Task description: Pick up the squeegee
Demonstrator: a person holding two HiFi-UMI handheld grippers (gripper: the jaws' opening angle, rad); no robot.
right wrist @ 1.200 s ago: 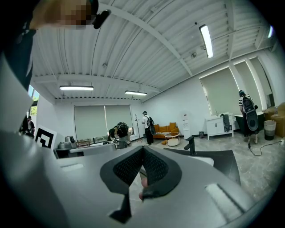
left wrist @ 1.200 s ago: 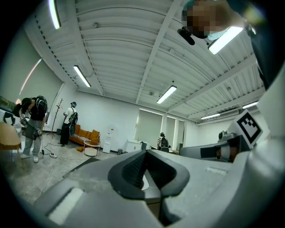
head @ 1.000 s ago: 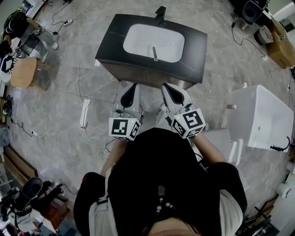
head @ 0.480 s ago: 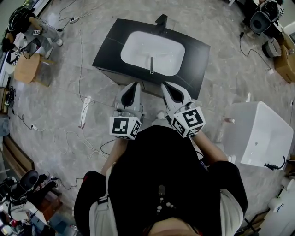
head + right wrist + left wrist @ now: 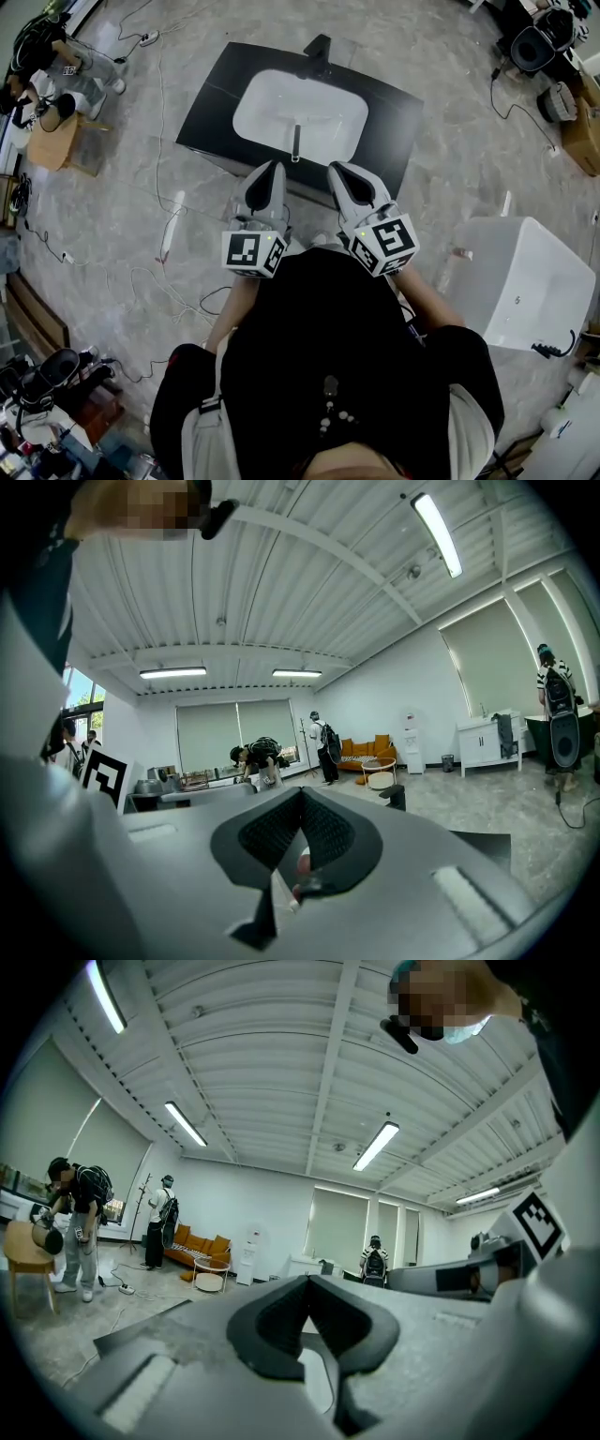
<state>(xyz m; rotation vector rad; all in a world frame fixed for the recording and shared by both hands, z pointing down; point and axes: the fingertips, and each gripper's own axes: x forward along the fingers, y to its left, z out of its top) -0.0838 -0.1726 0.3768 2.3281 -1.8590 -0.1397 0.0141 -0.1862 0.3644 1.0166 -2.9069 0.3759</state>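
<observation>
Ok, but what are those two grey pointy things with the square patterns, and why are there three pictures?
They are hand-held grabbing tools. A person holds the left gripper and the right gripper, one in each hand. The top-down picture comes from a camera on the person's head. The other two come from cameras riding on each tool, looking along its jaws. Both pairs of jaws are shut and hold nothing. Ahead, a thin dark squeegee lies in the white sink.

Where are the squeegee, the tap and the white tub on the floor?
squeegee [image 5: 296, 141], head view, middle of its dark handle
tap [image 5: 320, 47], head view, its black body
white tub [image 5: 534, 272], head view, its bare inside
</observation>
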